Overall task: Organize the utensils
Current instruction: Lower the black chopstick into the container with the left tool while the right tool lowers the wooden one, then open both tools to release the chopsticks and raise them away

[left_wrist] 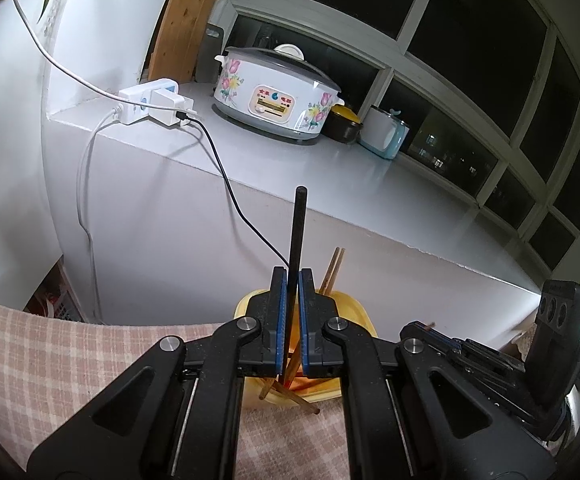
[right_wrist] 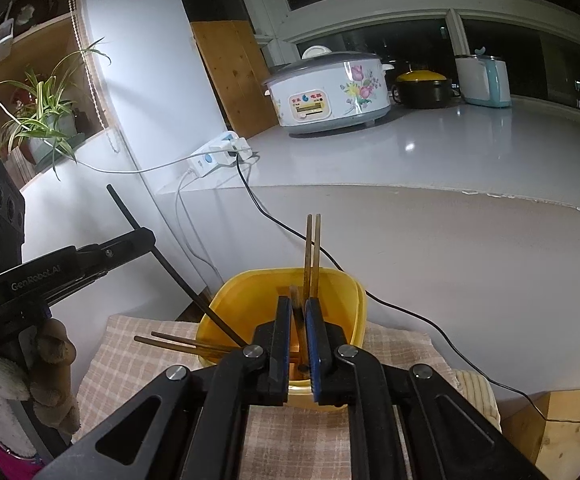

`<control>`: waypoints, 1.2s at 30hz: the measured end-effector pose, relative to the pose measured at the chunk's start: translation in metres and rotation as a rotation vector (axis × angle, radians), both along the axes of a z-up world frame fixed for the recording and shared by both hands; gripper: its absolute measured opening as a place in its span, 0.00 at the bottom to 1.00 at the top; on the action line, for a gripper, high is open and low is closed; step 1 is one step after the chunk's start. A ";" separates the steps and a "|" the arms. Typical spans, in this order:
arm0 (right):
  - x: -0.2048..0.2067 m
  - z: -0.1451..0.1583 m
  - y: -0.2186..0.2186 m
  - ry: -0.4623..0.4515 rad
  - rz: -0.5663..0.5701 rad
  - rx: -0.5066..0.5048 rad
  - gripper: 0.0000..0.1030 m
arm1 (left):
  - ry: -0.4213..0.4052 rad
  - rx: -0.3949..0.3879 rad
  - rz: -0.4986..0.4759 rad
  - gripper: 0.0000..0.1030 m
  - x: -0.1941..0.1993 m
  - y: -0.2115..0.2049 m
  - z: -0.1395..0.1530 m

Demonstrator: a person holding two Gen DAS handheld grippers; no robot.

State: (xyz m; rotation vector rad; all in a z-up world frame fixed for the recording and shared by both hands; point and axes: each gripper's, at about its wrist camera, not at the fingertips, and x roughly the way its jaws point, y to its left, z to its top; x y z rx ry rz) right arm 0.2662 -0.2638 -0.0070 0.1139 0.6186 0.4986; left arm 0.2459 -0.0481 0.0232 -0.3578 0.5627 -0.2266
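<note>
A yellow tub [right_wrist: 342,280] stands on a checked cloth [right_wrist: 137,360] and holds several wooden chopsticks [right_wrist: 313,252]. My left gripper [left_wrist: 293,280] is shut on a black chopstick [left_wrist: 297,232], held upright above the tub [left_wrist: 354,308]; its lower end dips into the tub. The left gripper also shows in the right wrist view [right_wrist: 145,236], with the black chopstick [right_wrist: 161,256] slanting down into the tub. My right gripper [right_wrist: 298,304] is shut on a brown wooden chopstick [right_wrist: 296,300] over the tub. Two wooden chopsticks [right_wrist: 177,343] poke out over the tub's left rim.
A white ledge [right_wrist: 430,152] behind the tub carries a flowered rice cooker [right_wrist: 326,92], a black pot with yellow lid [right_wrist: 422,88], a white-blue appliance [right_wrist: 484,80] and a power strip [right_wrist: 217,152]. A black cable [right_wrist: 410,312] trails past the tub. A potted plant [right_wrist: 45,120] stands left.
</note>
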 end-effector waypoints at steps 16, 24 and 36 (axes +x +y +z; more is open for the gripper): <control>-0.022 0.006 -0.002 -0.044 0.005 -0.040 0.45 | -0.041 0.046 0.024 0.47 -0.021 0.002 0.010; -0.040 0.007 -0.003 -0.074 -0.004 -0.068 0.76 | -0.081 0.068 0.050 0.74 -0.041 0.003 0.018; -0.071 0.012 -0.006 -0.139 -0.021 -0.094 1.00 | -0.120 0.118 0.079 0.81 -0.084 0.005 0.024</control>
